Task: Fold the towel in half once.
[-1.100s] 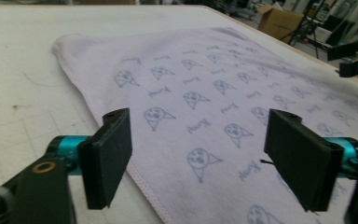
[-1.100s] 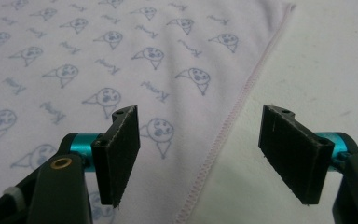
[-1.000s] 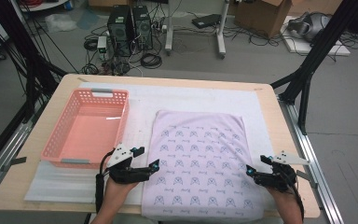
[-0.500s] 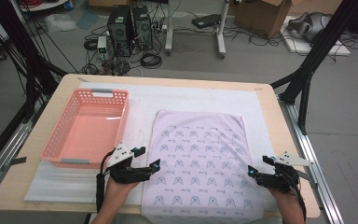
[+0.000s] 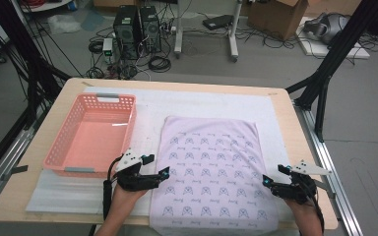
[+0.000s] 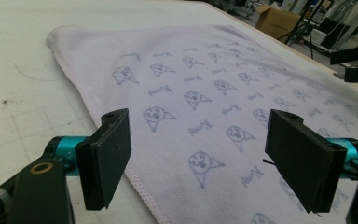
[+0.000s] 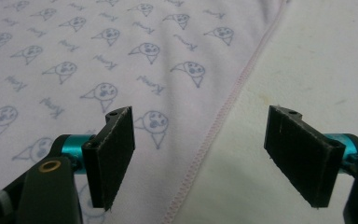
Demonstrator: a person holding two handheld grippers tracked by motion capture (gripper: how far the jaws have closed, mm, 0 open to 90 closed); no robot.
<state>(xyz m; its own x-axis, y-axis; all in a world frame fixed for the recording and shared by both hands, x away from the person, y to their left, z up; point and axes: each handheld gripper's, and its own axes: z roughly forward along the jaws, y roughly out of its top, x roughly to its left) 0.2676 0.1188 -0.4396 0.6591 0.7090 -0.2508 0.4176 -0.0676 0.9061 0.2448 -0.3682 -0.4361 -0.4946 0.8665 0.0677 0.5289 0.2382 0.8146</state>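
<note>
While both grippers are held with jaws wide apart and nothing between them, the towel [image 5: 211, 172] lies spread flat on the white mat [image 5: 78, 191], between the 2 tools. The left gripper [image 5: 165, 172] is poised over the towel's left hem [image 6: 121, 154], which passes just inside its left jaw, with the printed cloth under the gap. The right gripper [image 5: 270, 176] straddles the right hem [image 7: 219, 121], cloth beneath 1 jaw and bare mat beneath the other.

The towel can be judged thin, light and limp: it will sag, fold and drag rather than keep its shape, so nothing fragile is at stake. The stitched hem is the firmest part, and a hold is best taken there, 1 jaw slipped under the edge on each side at matching points. A pink basket [image 5: 91, 135] stands beyond the left gripper, off the cloth.
</note>
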